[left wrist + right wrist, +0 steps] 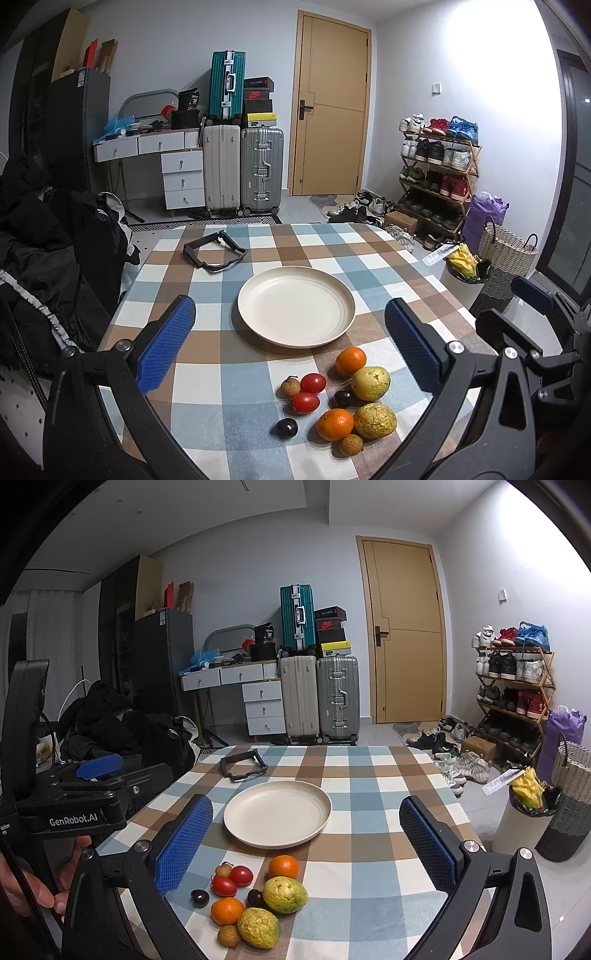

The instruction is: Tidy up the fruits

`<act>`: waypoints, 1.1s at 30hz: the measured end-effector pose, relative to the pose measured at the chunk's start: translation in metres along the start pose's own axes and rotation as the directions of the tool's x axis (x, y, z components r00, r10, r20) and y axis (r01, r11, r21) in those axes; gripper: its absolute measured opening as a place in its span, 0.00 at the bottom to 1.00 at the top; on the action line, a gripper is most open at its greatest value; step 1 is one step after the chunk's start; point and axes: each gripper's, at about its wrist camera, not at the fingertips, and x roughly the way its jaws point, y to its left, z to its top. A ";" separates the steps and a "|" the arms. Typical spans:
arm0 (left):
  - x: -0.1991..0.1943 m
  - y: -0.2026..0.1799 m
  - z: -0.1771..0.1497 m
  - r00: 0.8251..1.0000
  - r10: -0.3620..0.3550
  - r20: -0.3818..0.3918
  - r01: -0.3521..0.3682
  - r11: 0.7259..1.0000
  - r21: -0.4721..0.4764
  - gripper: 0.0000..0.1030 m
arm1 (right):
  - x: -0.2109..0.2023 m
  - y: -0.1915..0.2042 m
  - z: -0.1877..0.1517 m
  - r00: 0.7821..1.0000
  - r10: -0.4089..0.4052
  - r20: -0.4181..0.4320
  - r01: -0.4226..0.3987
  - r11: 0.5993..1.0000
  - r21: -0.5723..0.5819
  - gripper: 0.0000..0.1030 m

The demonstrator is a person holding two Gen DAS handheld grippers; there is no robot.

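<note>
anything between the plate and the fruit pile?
No. Only bare checked tablecloth separates the plate from the nearest orange; left wrist view shows it.

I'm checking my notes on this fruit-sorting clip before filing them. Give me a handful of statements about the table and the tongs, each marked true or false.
1. The cream plate has no fruit on it. True.
2. Two oranges, and, lie among the fruit. True.
3. The left tongs are shut on a tomato. False: they are open and hold nothing; both tomatoes lie on the checked tablecloth.
4. The fruit pile sits beyond the plate, by the black frame. False: it lies on the near side of the plate.
5. The right tongs are open. True.
</note>
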 end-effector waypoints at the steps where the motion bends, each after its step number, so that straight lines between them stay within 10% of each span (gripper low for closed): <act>1: 0.000 0.000 -0.001 1.000 0.001 0.000 -0.001 1.000 -0.001 0.99 | 0.000 0.000 0.000 1.000 0.002 0.000 -0.002 1.000 0.000 1.00; 33: -0.002 -0.003 -0.010 1.000 -0.003 -0.011 0.004 1.000 0.003 0.99 | 0.001 0.001 -0.006 1.000 0.005 -0.007 -0.005 1.000 0.003 1.00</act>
